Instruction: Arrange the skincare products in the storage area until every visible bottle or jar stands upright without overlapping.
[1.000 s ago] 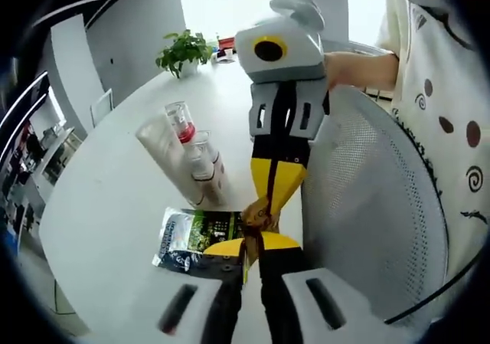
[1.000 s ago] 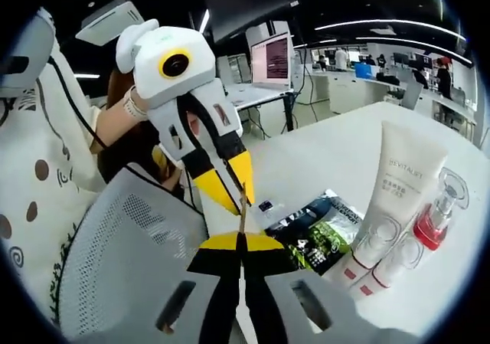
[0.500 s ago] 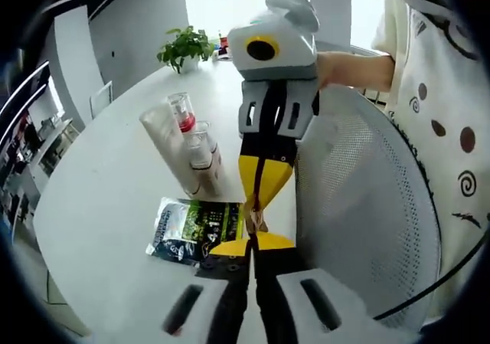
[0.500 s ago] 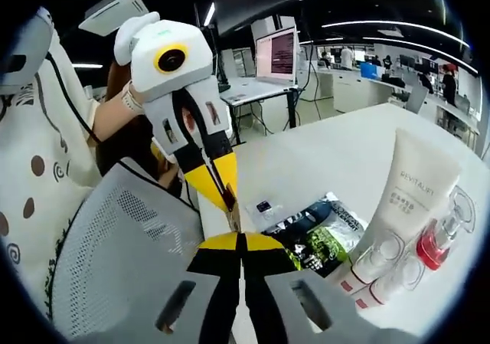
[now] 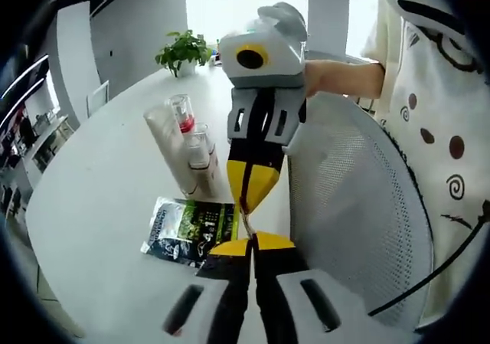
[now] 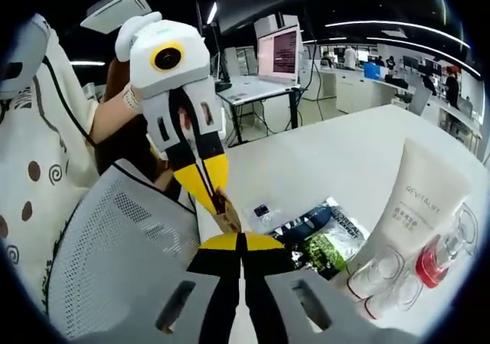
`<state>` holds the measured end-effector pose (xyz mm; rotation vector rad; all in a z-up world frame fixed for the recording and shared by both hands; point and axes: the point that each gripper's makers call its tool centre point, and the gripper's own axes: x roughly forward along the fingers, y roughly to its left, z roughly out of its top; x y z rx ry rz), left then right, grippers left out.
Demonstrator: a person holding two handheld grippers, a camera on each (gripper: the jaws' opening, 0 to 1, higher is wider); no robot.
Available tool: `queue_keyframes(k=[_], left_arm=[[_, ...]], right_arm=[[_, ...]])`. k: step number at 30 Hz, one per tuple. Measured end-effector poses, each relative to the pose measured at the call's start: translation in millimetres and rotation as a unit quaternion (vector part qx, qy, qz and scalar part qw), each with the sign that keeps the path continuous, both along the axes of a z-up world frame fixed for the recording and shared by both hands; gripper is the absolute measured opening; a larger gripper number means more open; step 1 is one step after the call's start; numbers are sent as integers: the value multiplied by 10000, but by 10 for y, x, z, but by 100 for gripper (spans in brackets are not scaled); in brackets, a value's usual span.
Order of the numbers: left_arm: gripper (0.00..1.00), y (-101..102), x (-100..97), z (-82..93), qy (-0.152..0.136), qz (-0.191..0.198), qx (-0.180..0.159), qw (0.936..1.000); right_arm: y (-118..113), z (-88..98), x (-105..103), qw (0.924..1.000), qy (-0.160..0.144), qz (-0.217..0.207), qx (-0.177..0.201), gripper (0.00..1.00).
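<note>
A white tube (image 5: pixel 170 146) stands cap-down on the white table (image 5: pixel 99 198), with a small red-necked bottle (image 5: pixel 181 114) and clear-capped bottles (image 5: pixel 201 156) close beside it. A dark green sachet (image 5: pixel 187 229) lies flat in front of them. My left gripper (image 5: pixel 249 246) is shut, and its yellow tips meet those of my shut right gripper (image 5: pixel 248 194) above the table edge. In the right gripper view my right gripper (image 6: pixel 241 244) faces the left gripper (image 6: pixel 220 204), with a small brown bit at the tips. To the right lie the sachet (image 6: pixel 321 237), tube (image 6: pixel 409 206), red bottle (image 6: pixel 431 253) and clear caps (image 6: pixel 379 271).
A grey mesh chair back (image 5: pixel 360 206) stands against the table edge, with a person in a white patterned top (image 5: pixel 436 91) behind it. A potted plant (image 5: pixel 184 51) sits at the table's far end. Office desks and a monitor (image 6: pixel 282 53) lie beyond.
Both views have shifted a little with the hands. The two grippers stay shut and tip to tip. The bottles, tube and sachet have not moved on the table.
</note>
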<state>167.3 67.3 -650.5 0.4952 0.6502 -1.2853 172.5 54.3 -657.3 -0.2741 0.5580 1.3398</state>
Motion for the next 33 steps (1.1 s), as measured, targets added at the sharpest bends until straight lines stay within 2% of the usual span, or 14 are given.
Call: queue_keyframes(k=[4, 6, 13, 20, 22, 25, 28, 31, 32, 33], left_arm=[[0, 61, 38, 0, -67, 98, -16, 9999], [0, 107, 71, -11, -61, 172, -22, 9998], [0, 201, 104, -51, -34, 398, -45, 9992], [0, 328, 254, -80, 164, 967, -190, 9950], [0, 403, 344, -95, 248, 1215, -271, 9919], [0, 454, 406, -130, 330, 1363, -286, 9897], [0, 540, 535, -197, 427, 1732, -327, 9834], [0, 587, 633, -241, 695, 2142, -525, 9729], [0, 616, 701, -273, 777, 2332, -613, 9674], [0, 637, 733, -303, 785, 2357, -619, 9667]], right_arm=[[54, -4, 29, 9999, -92, 16, -67, 1], [83, -10, 32, 10000, 45, 3, -67, 2], [80, -79, 150, 9995, -25, -183, -266, 13], [110, -158, 223, 9987, 87, -382, -337, 17], [122, -195, 247, 9984, 74, -407, -373, 17], [139, -216, 255, 9983, 31, -379, -446, 16], [171, -275, 261, 9980, -50, -298, -552, 15], [217, -315, 226, 9980, -22, -170, -605, 12], [241, -329, 215, 9981, 5, -139, -602, 11], [258, -332, 211, 9982, -1, -128, -593, 12]])
